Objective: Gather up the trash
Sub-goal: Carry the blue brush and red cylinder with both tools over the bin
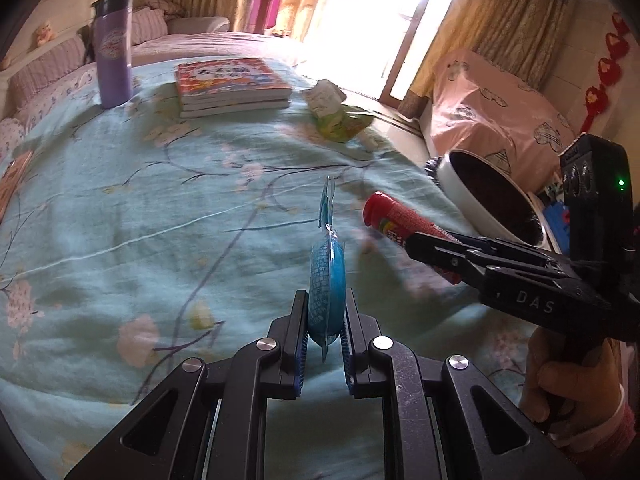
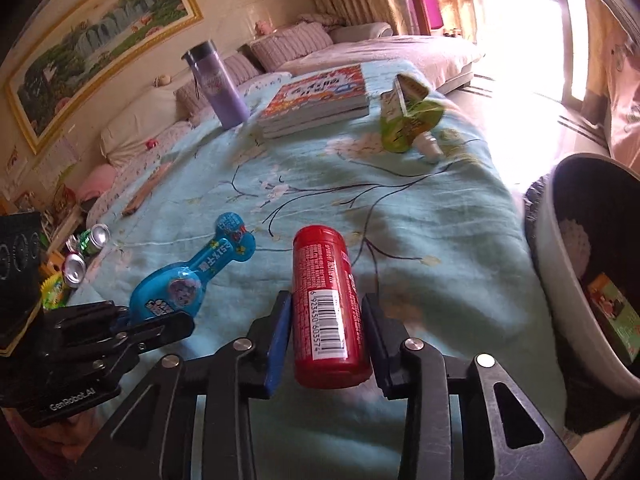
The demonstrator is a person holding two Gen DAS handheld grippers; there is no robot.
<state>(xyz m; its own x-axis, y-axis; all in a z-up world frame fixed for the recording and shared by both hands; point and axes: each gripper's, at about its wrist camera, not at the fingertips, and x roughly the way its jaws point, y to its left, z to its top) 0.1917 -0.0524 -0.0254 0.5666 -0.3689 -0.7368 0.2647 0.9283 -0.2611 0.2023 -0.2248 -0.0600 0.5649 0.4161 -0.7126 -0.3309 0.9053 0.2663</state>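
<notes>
Right wrist view: white round plastic bin at three o'clock; right gripper clamped on a stiff, probably light red cylindrical tube mid-body; at nine o'clock, left gripper clamped on a thin, slippery blue plastic blister toy pack

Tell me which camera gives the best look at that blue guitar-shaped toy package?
The right wrist view: there the blue toy package shows its flat printed face and whole outline, held in the left claw. The left wrist view sees the same package only edge-on, as a thin blue sliver between the pads.
</notes>
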